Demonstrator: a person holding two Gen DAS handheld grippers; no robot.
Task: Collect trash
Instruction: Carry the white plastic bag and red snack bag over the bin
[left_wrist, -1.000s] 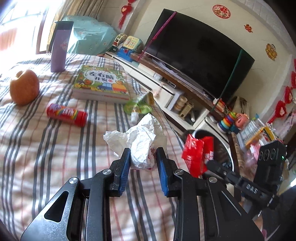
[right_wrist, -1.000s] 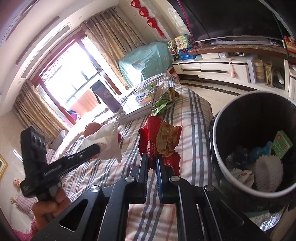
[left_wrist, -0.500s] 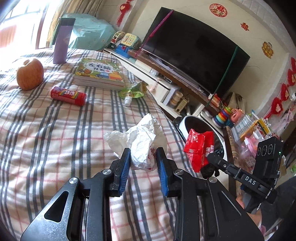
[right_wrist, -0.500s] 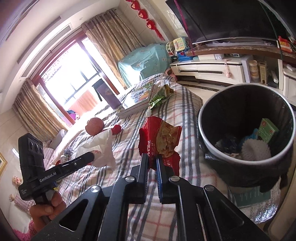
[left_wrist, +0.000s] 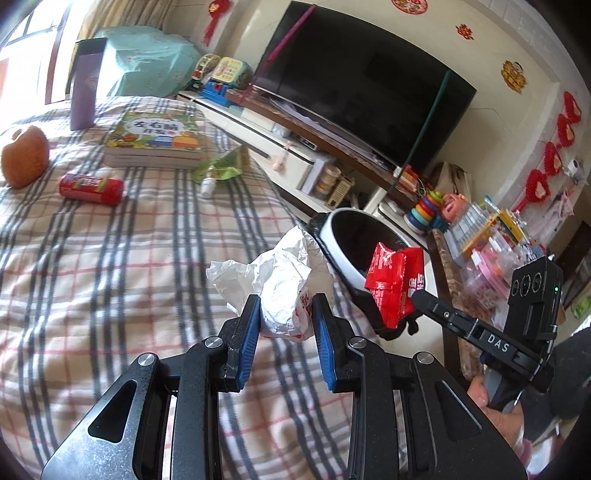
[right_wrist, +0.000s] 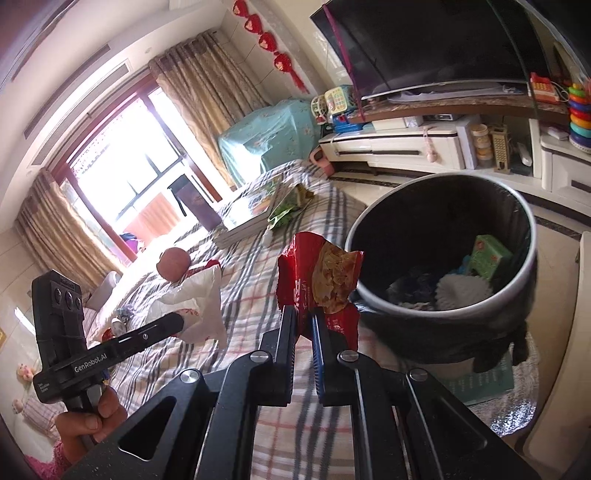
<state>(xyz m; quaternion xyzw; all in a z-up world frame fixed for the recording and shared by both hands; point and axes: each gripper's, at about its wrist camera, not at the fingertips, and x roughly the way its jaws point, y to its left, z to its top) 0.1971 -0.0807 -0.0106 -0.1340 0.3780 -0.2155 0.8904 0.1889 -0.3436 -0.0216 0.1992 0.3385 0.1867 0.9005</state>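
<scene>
Both claws loaded, left gripper (left_wrist: 286, 317) clamping crumpled paper (left_wrist: 280, 280), right gripper (right_wrist: 303, 325) pinching red wrapper (right_wrist: 321, 277): either could flutter past the bin (right_wrist: 439, 306) rim if released short

A book (left_wrist: 155, 140), an apple (left_wrist: 24, 157), a can (left_wrist: 90, 184) and a pouch (left_wrist: 221, 170) lie on the bed (left_wrist: 110, 258), the can between apple and pouch. The bin (right_wrist: 443, 266) stands on the floor just beside the bed's edge, with litter inside. Behind the bin, a television (left_wrist: 362, 81) sits on a low cabinet (right_wrist: 399, 147).
</scene>
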